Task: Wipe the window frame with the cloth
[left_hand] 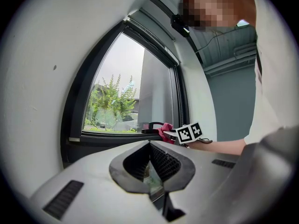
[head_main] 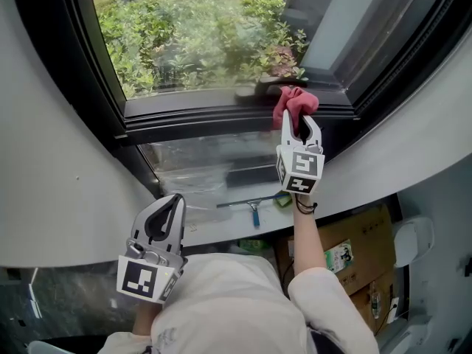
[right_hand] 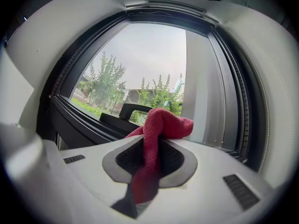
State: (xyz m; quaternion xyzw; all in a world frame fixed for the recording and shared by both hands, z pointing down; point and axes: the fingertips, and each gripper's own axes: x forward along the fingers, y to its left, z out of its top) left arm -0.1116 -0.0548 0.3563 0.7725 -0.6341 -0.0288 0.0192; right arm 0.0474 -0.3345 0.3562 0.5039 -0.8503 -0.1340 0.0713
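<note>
No legible words, brand names or numbers found in any view.

Signs noted: a black-and-white square marker on the cube of the left gripper (head_main: 175, 198), and two such markers on adjoining faces of the cube of the right gripper (head_main: 299, 120). The right gripper's markers also appear in the left gripper view. These are patterns only, not lettering.

Cardboard box (head_main: 354, 253): carries a pale label (head_main: 339, 256) with green artwork; its print is too small to read.

Shirt (head_main: 221, 301): faint grey print (head_main: 164, 336) near the lower edge, unreadable.
</note>
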